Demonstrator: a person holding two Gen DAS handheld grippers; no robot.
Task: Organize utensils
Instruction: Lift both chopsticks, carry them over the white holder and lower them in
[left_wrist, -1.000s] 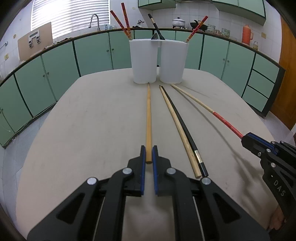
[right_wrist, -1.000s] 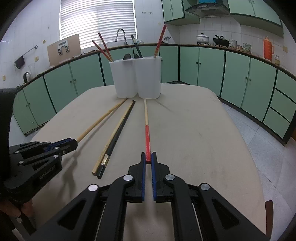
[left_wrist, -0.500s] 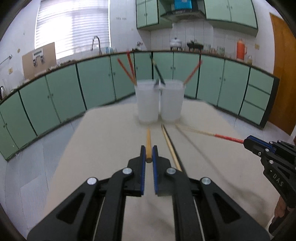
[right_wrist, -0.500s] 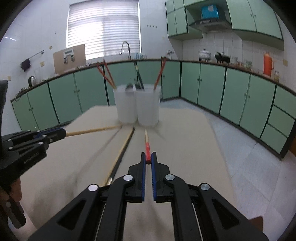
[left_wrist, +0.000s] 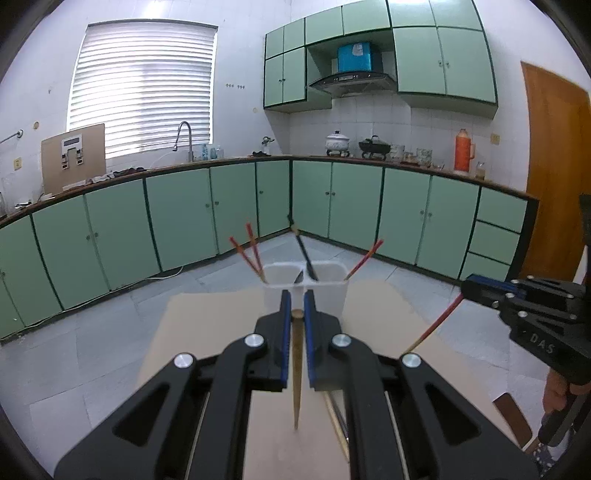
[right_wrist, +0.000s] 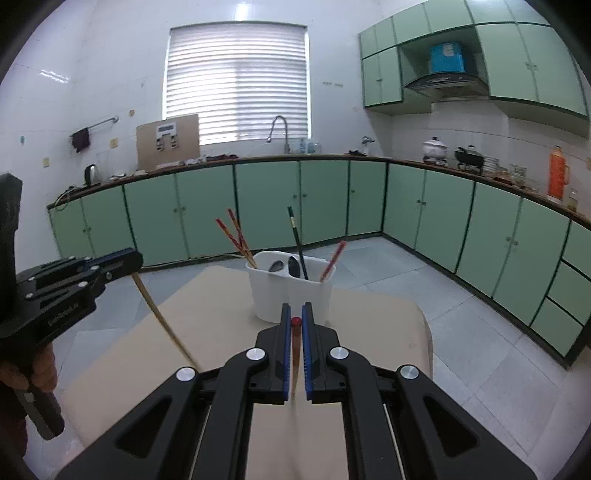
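A kitchen lined with green cabinets (right_wrist: 207, 218) is seen behind a beige bench (left_wrist: 214, 332), with a slatted window blind (right_wrist: 236, 85) above the sink tap (right_wrist: 277, 129). On the far part of the bench a white two-compartment utensil holder (right_wrist: 291, 295) is stood. In its left compartment two red chopsticks (right_wrist: 232, 232) are leaned, spoons (right_wrist: 282, 266) are seen near the middle divider beside a black chopstick (right_wrist: 297, 240), and a single red chopstick (right_wrist: 334, 258) is leaned in the right compartment.

The left tongs (left_wrist: 294, 312) are closed on the thick end of a plain wooden chopstick (left_wrist: 296, 369), which is held raised and tilted steeply, its thin tip pointing down toward the bench. The right tongs (right_wrist: 294, 321) are clamped on the red end of a red-handled chopstick (right_wrist: 295, 339), likewise lifted with its pale tip angled down. Both chopsticks are carried on the near side of the holder, apart from it. Between the arms of the left tongs, a further pale chopstick (left_wrist: 337, 424) and a dark one beside it are seen lying on the bench.
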